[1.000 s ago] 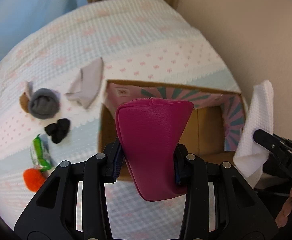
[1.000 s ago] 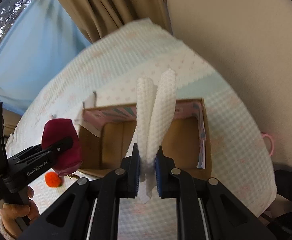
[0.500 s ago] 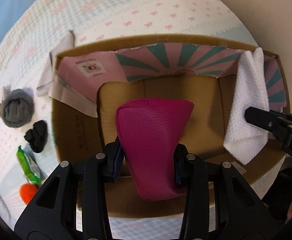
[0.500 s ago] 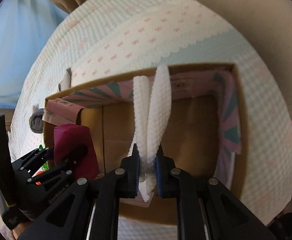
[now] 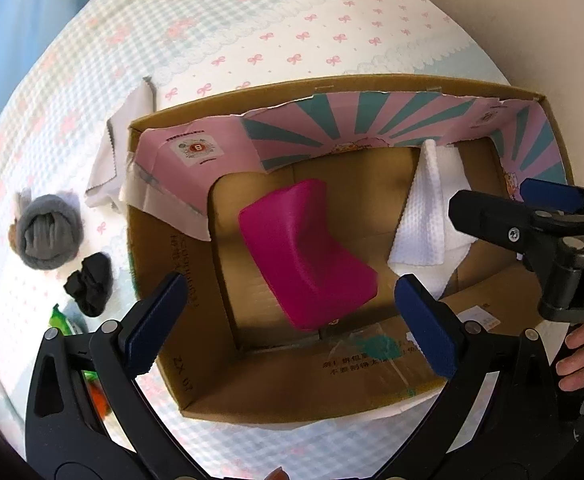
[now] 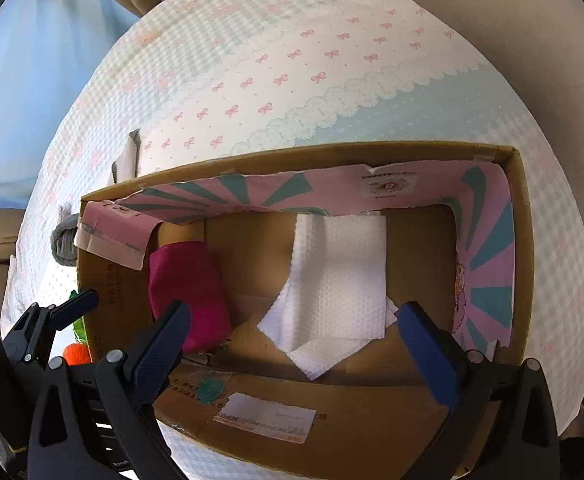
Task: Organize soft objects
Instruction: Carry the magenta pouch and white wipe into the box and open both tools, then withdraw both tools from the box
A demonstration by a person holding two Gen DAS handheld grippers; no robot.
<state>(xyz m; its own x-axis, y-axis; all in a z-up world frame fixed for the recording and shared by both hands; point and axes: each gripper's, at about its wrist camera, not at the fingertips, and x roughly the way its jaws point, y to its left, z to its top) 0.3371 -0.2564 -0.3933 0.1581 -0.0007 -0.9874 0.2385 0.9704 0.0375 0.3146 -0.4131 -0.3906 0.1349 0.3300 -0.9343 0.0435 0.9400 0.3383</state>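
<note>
An open cardboard box with a pink and teal lining sits on the bed. A magenta pouch lies inside it at the left. A white waffle cloth lies inside at the right. My left gripper is open and empty above the box's near side, over the pouch. My right gripper is open and empty above the cloth; it also shows in the left wrist view at the right.
Left of the box on the patterned bedspread lie a grey rolled sock, a black bundle, a pale cloth, a green packet and an orange ball. A wall stands to the right.
Both grippers opened. The magenta pouch dropped from my left gripper and the white cloth from my right gripper into the box.
</note>
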